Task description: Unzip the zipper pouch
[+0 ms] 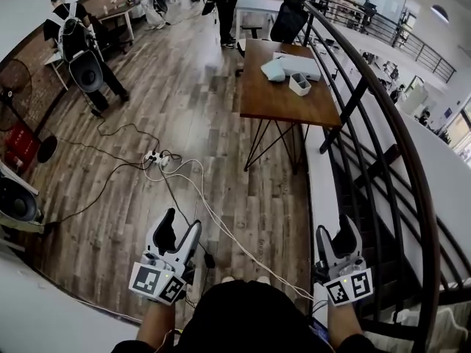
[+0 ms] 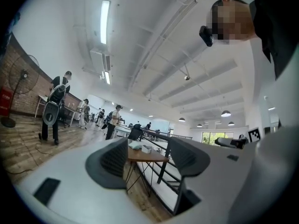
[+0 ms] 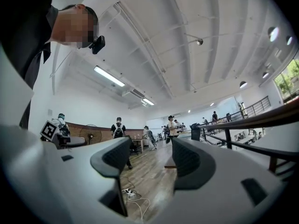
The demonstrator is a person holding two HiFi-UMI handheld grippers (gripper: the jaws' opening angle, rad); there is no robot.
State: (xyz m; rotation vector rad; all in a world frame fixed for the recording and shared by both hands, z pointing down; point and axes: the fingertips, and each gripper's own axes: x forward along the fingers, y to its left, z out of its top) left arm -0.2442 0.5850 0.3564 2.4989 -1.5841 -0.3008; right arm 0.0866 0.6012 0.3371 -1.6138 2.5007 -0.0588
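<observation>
Both grippers are held low in front of me, far from the wooden table [image 1: 283, 101]. On that table lie a pale pouch-like item [image 1: 274, 70], a grey flat item [image 1: 303, 64] and a small white box [image 1: 299, 84]. My left gripper [image 1: 182, 225] stands open over the floorboards with nothing between its jaws. My right gripper [image 1: 336, 234] is open and empty too, close to the railing. In the left gripper view the gripper [image 2: 147, 160] frames the table [image 2: 145, 156] between its dark pads. The right gripper [image 3: 149, 161] points along the floor.
A black metal railing [image 1: 383, 123] curves along the right with a drop beyond it. White cables and a power strip [image 1: 156, 157] lie on the floor ahead. People with backpacks stand at the far left [image 1: 73, 35] and by desks at the back. An office chair [image 1: 288, 17] sits behind the table.
</observation>
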